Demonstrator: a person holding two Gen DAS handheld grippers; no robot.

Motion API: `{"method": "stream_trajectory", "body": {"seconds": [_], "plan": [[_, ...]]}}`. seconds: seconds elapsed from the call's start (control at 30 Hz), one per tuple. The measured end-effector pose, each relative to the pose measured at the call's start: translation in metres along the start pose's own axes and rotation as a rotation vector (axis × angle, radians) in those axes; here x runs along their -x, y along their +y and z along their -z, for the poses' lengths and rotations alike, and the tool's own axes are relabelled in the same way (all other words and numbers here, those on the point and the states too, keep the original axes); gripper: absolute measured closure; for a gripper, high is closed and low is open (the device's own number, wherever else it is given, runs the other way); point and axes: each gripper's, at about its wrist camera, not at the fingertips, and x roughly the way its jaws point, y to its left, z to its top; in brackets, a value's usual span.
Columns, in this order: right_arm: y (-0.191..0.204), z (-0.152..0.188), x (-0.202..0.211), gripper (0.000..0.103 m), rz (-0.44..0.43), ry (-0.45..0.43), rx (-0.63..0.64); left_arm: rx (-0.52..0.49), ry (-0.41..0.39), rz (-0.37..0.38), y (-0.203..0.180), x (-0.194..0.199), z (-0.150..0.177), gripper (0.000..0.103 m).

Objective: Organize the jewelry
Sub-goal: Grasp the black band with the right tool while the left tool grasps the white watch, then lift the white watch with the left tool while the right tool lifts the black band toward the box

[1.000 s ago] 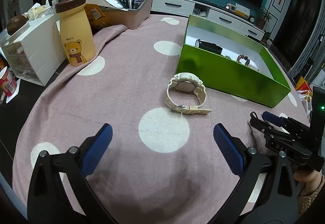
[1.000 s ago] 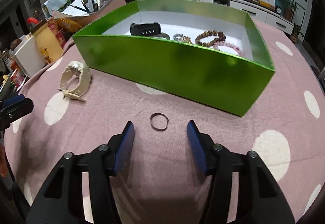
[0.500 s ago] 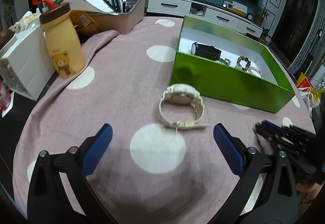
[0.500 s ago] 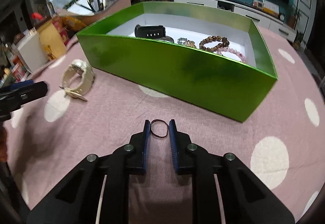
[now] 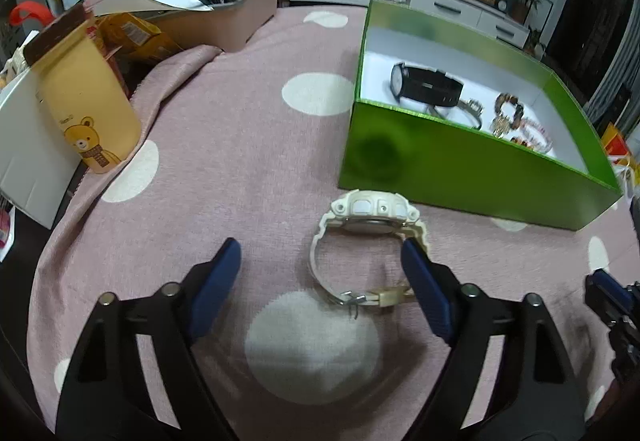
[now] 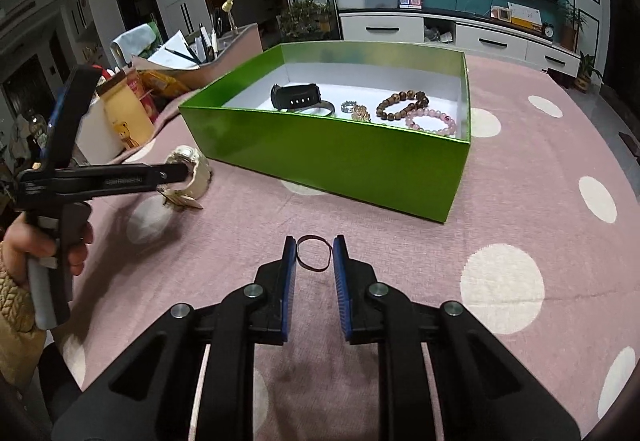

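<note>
A cream watch (image 5: 366, 237) lies on the pink dotted cloth, just in front of the green box (image 5: 460, 169). My left gripper (image 5: 320, 261) is open, its fingers on either side of the watch, the right pad touching the strap. My right gripper (image 6: 315, 255) is shut on a thin dark ring (image 6: 314, 258) and holds it above the cloth in front of the green box (image 6: 340, 157). The box holds a black watch (image 6: 295, 96), a brown bead bracelet (image 6: 401, 105), a pink bead bracelet (image 6: 431, 119) and small metal pieces (image 6: 356, 111).
A yellow bear bottle (image 5: 86, 109), a white box (image 5: 24, 157) and a grey organiser with pens (image 5: 216, 13) stand at the table's left and back. The left gripper and the hand holding it (image 6: 60, 181) show at the left in the right wrist view.
My left gripper moved forward around the cream watch. My right gripper closed on the dark ring and lifted it off the cloth.
</note>
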Motion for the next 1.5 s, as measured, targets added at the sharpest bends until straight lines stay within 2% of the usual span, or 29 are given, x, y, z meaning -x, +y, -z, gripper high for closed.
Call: {"method": "stream_trajectory", "body": {"seconds": [0.17, 0.33, 0.43, 0.5, 0.57, 0.73, 0.97, 1.5], "plan": [[-0.005, 0.003, 0.005, 0.085, -0.014, -0.009, -0.017, 0.003, 0.044, -0.008, 0.0, -0.014, -0.001, 0.033], [-0.01, 0.006, 0.008, 0.085, -0.018, -0.016, -0.031, -0.021, 0.046, -0.03, -0.003, -0.017, -0.003, 0.04], [-0.011, 0.006, 0.009, 0.085, -0.022, -0.018, -0.04, -0.02, 0.043, -0.037, -0.002, -0.017, -0.004, 0.051], [-0.011, 0.007, 0.009, 0.085, -0.023, -0.019, -0.039, -0.019, 0.039, -0.041, -0.002, -0.016, -0.004, 0.062], [-0.011, 0.009, 0.009, 0.085, -0.022, -0.02, -0.037, -0.024, 0.037, -0.04, -0.003, -0.015, -0.004, 0.078], [-0.013, 0.011, 0.012, 0.085, -0.023, -0.026, -0.046, -0.023, 0.043, -0.041, -0.006, -0.014, -0.004, 0.09], [-0.018, 0.012, 0.021, 0.085, -0.02, -0.043, -0.06, 0.018, 0.053, -0.034, -0.004, -0.009, 0.0, 0.095], [-0.021, 0.02, 0.041, 0.085, -0.023, -0.072, -0.079, 0.032, 0.046, 0.043, -0.02, 0.027, 0.028, 0.095]]}}
